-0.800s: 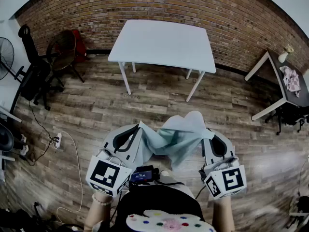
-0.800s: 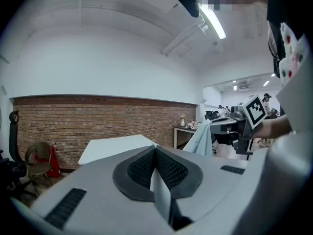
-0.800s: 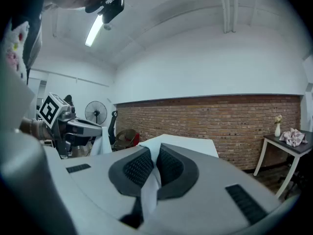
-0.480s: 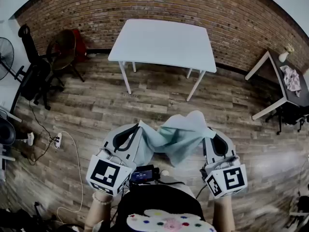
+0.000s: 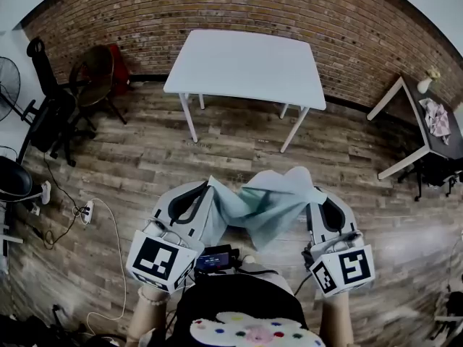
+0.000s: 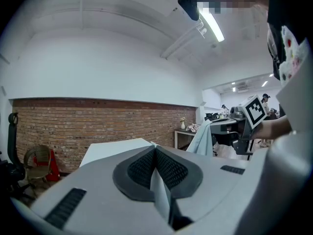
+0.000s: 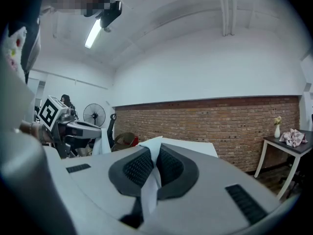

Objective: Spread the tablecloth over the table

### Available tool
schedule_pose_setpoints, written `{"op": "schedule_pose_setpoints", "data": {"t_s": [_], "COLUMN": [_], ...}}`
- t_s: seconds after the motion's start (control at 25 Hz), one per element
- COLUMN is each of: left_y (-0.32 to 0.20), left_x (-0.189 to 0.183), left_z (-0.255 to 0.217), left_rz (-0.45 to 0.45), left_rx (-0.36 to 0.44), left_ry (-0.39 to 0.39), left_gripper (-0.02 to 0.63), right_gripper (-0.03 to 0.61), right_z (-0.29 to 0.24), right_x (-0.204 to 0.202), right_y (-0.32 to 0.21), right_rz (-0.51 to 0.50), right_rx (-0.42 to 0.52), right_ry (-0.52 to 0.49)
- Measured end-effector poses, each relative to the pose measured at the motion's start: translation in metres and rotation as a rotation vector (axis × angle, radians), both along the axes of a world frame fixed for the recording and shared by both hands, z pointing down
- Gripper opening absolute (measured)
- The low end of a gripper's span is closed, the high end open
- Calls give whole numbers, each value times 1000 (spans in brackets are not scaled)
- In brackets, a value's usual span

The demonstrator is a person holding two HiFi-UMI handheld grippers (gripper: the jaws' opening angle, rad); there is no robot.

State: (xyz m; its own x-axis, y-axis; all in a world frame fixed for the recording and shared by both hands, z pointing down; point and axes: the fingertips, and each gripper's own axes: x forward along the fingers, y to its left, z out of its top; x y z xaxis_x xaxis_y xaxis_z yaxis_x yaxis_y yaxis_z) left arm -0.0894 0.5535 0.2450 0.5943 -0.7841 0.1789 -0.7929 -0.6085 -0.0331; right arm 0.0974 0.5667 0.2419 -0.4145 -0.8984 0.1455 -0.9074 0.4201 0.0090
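Observation:
A pale blue-green tablecloth [image 5: 264,204] hangs in folds between my two grippers, above the wood floor. My left gripper [image 5: 210,184] is shut on its left edge; in the left gripper view the cloth [image 6: 161,195] is pinched between the dark pads. My right gripper [image 5: 312,192] is shut on the right edge, and the cloth [image 7: 149,190] pokes out between its pads in the right gripper view. The white table [image 5: 246,67] stands ahead by the brick wall, its top bare, well beyond both grippers.
An office chair [image 5: 47,114] and a wicker chair [image 5: 94,74] stand at the left. A power strip with cable [image 5: 85,210] lies on the floor at my left. A dark side table [image 5: 427,121] with cloth and vase stands at the right. Open floor lies between me and the white table.
The cloth and both grippers have shifted slightly forward, toward the white table; the grips are unchanged.

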Motion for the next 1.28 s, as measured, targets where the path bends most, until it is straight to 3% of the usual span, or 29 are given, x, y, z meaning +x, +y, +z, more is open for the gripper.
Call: {"op": "schedule_pose_setpoints", "data": {"t_s": [0.32, 0.68, 1.04, 1.28], "left_y": [-3, -22, -97, -175], "left_x": [-24, -24, -13, 1], "left_z": [-26, -38, -20, -11], "left_rz": [18, 0, -7, -37], "left_rx": [65, 105, 94, 56], "left_ry": [28, 59, -15, -10], "left_gripper": [15, 15, 15, 15], "right_gripper": [32, 32, 32, 32], "right_z": [-39, -56, -38, -23], "right_x": [-21, -15, -6, 17], "right_y": [8, -7, -95, -181], "right_rz": [18, 12, 4, 4], "right_rx": [98, 153, 142, 80], "right_ry": [-18, -42, -41, -74]}}
